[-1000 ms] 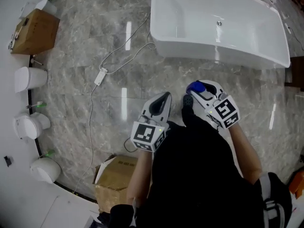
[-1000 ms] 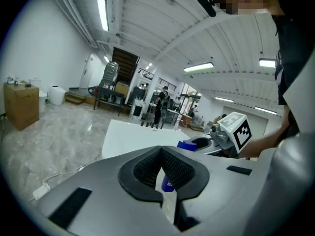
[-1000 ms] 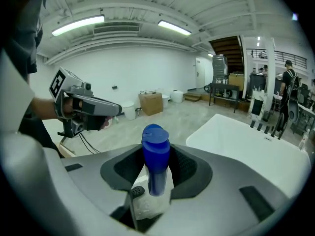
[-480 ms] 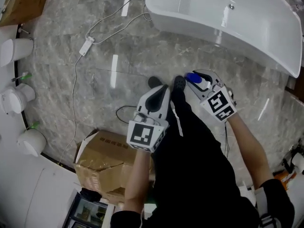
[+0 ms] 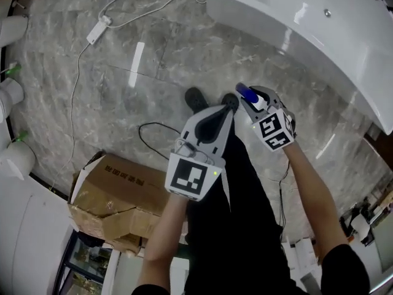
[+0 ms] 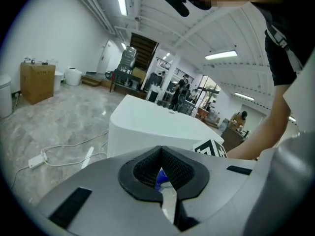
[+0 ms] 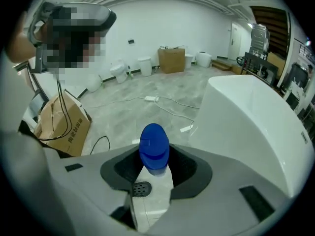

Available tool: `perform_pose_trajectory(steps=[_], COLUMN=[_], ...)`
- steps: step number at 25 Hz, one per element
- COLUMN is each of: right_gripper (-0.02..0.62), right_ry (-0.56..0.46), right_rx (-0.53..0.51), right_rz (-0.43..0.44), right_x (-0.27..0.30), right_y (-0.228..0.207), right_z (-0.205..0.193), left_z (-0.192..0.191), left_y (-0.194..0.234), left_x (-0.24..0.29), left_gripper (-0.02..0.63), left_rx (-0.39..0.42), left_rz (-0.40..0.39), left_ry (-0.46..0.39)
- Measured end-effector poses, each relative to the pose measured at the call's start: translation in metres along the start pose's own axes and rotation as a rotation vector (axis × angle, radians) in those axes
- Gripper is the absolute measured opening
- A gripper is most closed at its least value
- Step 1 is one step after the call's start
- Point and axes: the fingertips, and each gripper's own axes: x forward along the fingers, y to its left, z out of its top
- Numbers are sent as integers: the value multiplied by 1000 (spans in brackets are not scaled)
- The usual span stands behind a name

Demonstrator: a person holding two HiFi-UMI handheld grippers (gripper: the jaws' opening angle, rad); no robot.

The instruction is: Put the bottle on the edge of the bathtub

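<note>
A white bottle with a blue cap (image 7: 154, 144) stands upright between the jaws of my right gripper (image 7: 155, 157), which is shut on it. From the head view the cap (image 5: 247, 93) pokes out ahead of the right gripper (image 5: 253, 98). The white bathtub (image 5: 307, 26) lies ahead at the upper right, its wall (image 7: 256, 117) close on that gripper's right. My left gripper (image 5: 225, 110) is held beside the right one, shut with nothing in it (image 6: 161, 152). The tub (image 6: 157, 127) stands ahead of it.
A torn cardboard box (image 5: 116, 195) sits on the marble floor at my lower left. A white cable with an adapter (image 5: 98, 28) and a black cable (image 5: 150, 141) lie on the floor. White toilets (image 5: 11, 91) line the left wall. My shoes (image 5: 196, 98) show below the grippers.
The view has swung: the bathtub has shifted to the upper right and the box has come further into view at the lower left. Both grippers stay side by side; the bottle stays held.
</note>
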Motion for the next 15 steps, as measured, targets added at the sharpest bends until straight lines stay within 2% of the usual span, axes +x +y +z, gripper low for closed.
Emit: perform_pose_trajectory(steps=[3,7,15], right_gripper=[152,152,152], right_ry=[28,94,239], right_rx=[-17,-96,-174], right_rz=[-14,-26,21], right_x=[50,111,210], right_y=[-10,-13,-29], right_z=[-15,-41,-85], left_z=[-27,-63,-109], left_y=[30,62,113], left_x=[14,27,54], left_gripper=[11,11,11], left_rx=[-3,-24,-65], left_rz=[12,18,58], left_ry=[20,39,53])
